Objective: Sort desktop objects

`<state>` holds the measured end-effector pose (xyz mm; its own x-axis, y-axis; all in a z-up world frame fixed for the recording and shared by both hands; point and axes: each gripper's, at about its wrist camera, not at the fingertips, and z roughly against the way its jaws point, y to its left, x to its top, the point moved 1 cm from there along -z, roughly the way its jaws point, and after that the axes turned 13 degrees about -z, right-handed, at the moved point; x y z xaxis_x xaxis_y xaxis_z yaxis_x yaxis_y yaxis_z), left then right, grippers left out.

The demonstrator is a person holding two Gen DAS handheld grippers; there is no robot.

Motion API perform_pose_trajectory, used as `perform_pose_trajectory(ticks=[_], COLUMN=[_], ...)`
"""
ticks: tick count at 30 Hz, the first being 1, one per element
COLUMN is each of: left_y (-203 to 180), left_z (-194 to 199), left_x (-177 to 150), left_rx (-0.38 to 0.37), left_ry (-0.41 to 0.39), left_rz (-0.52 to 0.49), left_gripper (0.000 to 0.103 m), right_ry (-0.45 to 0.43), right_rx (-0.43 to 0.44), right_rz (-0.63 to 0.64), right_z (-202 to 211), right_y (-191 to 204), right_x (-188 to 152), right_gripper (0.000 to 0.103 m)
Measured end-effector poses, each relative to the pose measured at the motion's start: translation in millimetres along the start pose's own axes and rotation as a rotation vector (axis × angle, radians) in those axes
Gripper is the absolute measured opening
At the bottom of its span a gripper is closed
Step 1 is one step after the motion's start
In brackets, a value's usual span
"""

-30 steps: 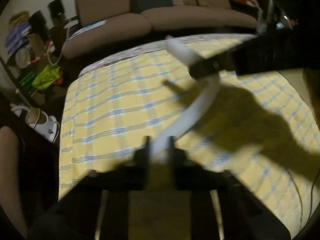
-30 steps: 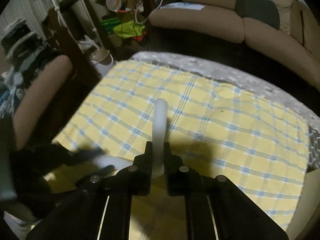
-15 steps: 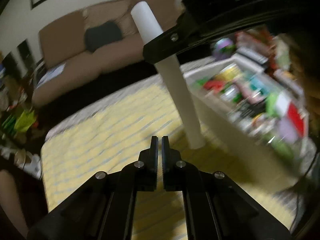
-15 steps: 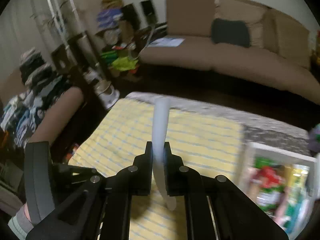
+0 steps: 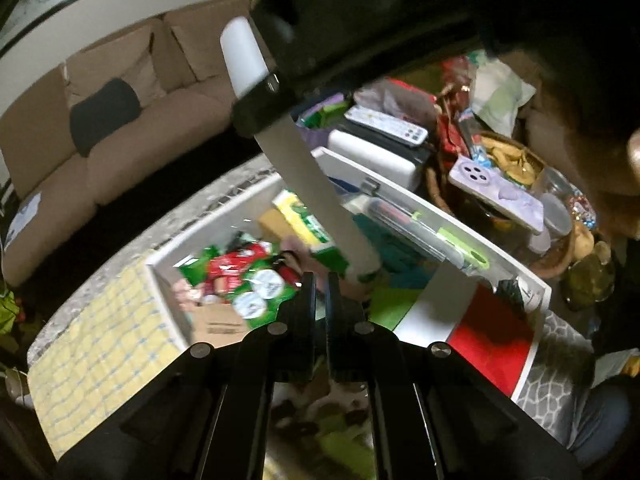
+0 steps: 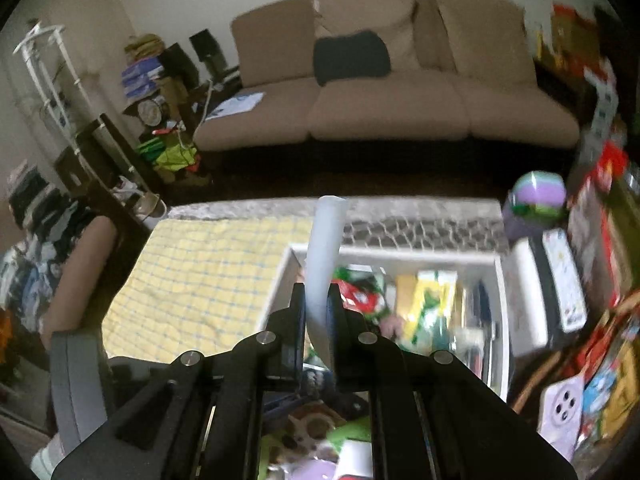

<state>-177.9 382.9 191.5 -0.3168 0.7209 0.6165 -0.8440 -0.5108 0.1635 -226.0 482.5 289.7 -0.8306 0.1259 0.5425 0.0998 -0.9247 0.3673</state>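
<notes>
The right gripper (image 6: 317,314) pinches a long white plastic tube (image 6: 325,264) between its 2 fingers, the tube slanting down over the white storage box (image 5: 420,204) packed with colourful packets. The left gripper (image 5: 318,292) sits nearly closed and empty, the tube's lower end just right of its fingertips.

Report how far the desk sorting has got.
Done: the white bin already holds packets and boxes. In hand: the right gripper grips a white tube above the bin; the left gripper is shut, empty. Left: releasing the tube; phone and remote lie outside.
</notes>
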Motion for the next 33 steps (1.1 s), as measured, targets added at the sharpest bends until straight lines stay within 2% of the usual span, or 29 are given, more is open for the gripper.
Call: perform_pose_trajectory(ticks=[3, 10, 13, 14, 17, 19, 20, 23, 25, 27, 30, 33], left_y=[-8.7, -14.4, -11.5, -11.6, -13.1, -10.4, -8.8, -7.0, -8.7, -11.6, -12.8, -16.2], left_z=[-22.5, -65.4, -73.1, -74.2, -75.0, -72.7, -71.2, -63.6, -52.5, -36.4, -12.5, 8.9], left_x=[-2.5, -11.4, -14.2, -15.1, -18.0, -20.6, -21.7, -25.1, -26.5, -28.5, -32.9, -38.7], left_rx=[-0.014, -0.033, -0.039, -0.041, -0.024, -0.009, -0.003, 0.028, 0.056, 0.119, 0.184, 0.227], left_ry=[0.04, 0.116, 0.12, 0.119, 0.114, 0.105, 0.101, 0.093, 0.086, 0.074, 0.054, 0.043], left_rz=[0.009, 0.063, 0.082, 0.082, 0.081, 0.102, 0.117, 0.145, 0.157, 0.165, 0.196, 0.222], left_gripper=[0.005, 0.009, 0.014, 0.015, 0.018, 0.028, 0.03, 0.031, 0.042, 0.053, 0.073, 0.085], right_ry=[0.066, 0.136, 0.168, 0.166, 0.124, 0.098, 0.083, 0.039, 0.02, 0.014, -0.004, -0.015], right_rx=[-0.001, -0.098, -0.148, -0.172, -0.174, -0.156, -0.159, -0.16, -0.145, -0.132, -0.132, -0.115], right_rz=[-0.063, -0.155, -0.163, -0.157, -0.173, -0.172, -0.165, -0.147, -0.134, -0.122, -0.099, -0.098], right_z=[-25.1, -95.8, -121.6, -125.8, -119.3, -106.4, -100.4, -76.8, -61.7, -46.6, -27.3, -9.3], right_y=[-36.1, -106.4, -120.3, -122.2, -131.0, -132.8, -131.8, -126.6, -122.1, -117.7, -110.3, -105.3], right_x=[-5.1, -15.0, -17.6, -17.3, -12.1, -8.2, -6.3, -2.8, -4.1, -10.2, -24.8, -42.0], right_gripper=[0.009, 0.01, 0.017, 0.024, 0.032, 0.039, 0.041, 0.049, 0.051, 0.054, 0.064, 0.075])
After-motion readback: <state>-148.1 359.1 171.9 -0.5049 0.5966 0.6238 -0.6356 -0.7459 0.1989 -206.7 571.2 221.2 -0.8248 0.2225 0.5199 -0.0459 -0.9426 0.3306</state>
